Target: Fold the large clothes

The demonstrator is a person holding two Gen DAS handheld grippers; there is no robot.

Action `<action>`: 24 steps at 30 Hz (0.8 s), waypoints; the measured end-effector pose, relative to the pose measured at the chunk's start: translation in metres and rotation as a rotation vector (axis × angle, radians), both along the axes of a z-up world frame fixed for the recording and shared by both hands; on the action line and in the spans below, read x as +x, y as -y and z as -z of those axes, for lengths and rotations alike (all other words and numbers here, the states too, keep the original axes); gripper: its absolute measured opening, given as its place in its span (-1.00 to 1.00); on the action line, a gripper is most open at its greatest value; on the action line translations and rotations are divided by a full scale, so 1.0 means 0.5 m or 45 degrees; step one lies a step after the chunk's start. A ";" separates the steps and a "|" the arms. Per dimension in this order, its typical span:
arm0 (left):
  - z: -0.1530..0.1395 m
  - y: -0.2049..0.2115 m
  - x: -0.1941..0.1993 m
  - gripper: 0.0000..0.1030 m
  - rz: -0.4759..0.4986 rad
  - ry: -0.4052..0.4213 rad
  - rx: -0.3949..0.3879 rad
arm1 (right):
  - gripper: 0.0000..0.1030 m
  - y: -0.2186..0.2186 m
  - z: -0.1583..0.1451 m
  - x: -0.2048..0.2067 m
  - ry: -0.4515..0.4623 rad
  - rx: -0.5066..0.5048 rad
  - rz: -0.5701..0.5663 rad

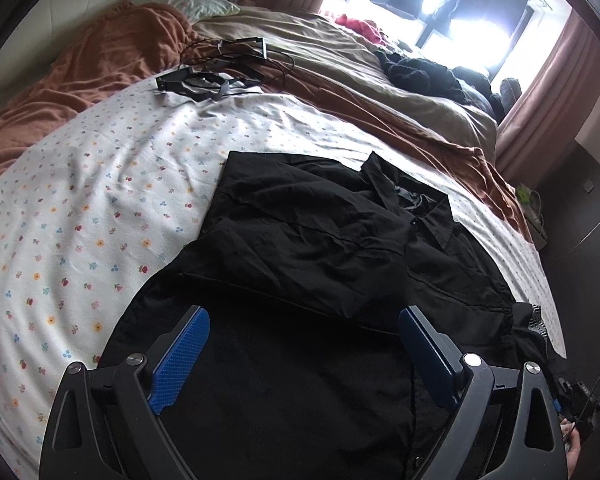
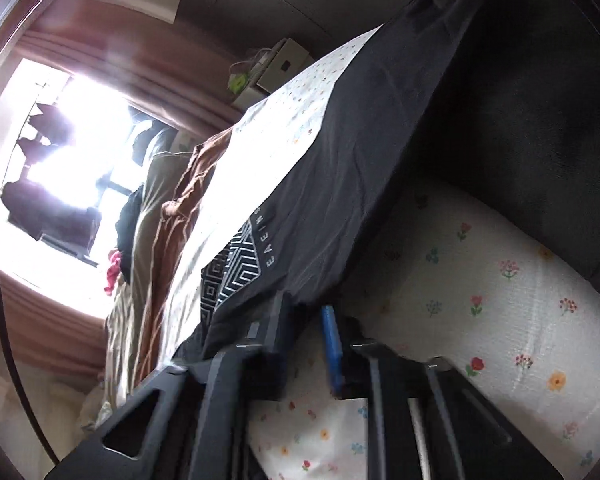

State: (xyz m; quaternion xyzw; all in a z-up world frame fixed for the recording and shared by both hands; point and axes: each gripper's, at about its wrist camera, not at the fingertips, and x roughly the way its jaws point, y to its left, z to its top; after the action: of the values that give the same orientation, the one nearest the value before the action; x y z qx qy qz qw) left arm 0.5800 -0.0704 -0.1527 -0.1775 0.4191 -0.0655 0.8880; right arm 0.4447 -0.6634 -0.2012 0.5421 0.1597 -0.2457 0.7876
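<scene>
A black button shirt [image 1: 320, 248] lies partly folded on the flowered bedsheet [image 1: 80, 208]. My left gripper [image 1: 303, 320] is open just above its near part, blue pads [image 1: 180, 360] wide apart, holding nothing. In the right wrist view, tilted sideways, my right gripper [image 2: 306, 312] is at the bed's edge, its fingers close on the hem of a black garment with a white geometric print [image 2: 340, 184] that lies over the sheet [image 2: 500, 320]. One blue pad [image 2: 332, 344] shows; the cloth covers the other finger.
A black frame with cables [image 1: 220, 68] lies further up the bed. A rust blanket [image 1: 100, 68], a beige duvet [image 1: 340, 64] and a dark clothes pile [image 1: 428, 72] lie near the bright window. A box [image 2: 276, 64] stands beside the bed.
</scene>
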 end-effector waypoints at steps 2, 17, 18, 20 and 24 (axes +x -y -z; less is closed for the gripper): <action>-0.001 -0.005 0.001 0.86 -0.009 0.000 -0.005 | -0.92 -0.014 -0.021 -0.008 0.054 -0.062 0.006; -0.034 -0.044 -0.012 0.86 -0.037 0.047 -0.073 | -0.92 -0.228 -0.263 0.097 0.319 -0.364 -0.399; -0.038 -0.049 -0.012 0.86 -0.042 0.051 -0.079 | -0.92 -0.249 -0.273 0.108 0.326 -0.377 -0.429; -0.043 -0.061 -0.015 0.86 -0.054 0.062 -0.093 | -0.92 -0.295 -0.291 0.138 0.339 -0.402 -0.504; -0.049 -0.084 -0.018 0.86 -0.074 0.072 -0.126 | -0.92 -0.368 -0.302 0.184 0.321 -0.455 -0.610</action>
State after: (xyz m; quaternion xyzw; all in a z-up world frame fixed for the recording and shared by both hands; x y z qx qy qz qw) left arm 0.5708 -0.0284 -0.1281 -0.2313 0.3848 -0.0652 0.8912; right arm 0.5368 -0.4793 -0.0503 0.3682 0.1383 -0.0083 0.9194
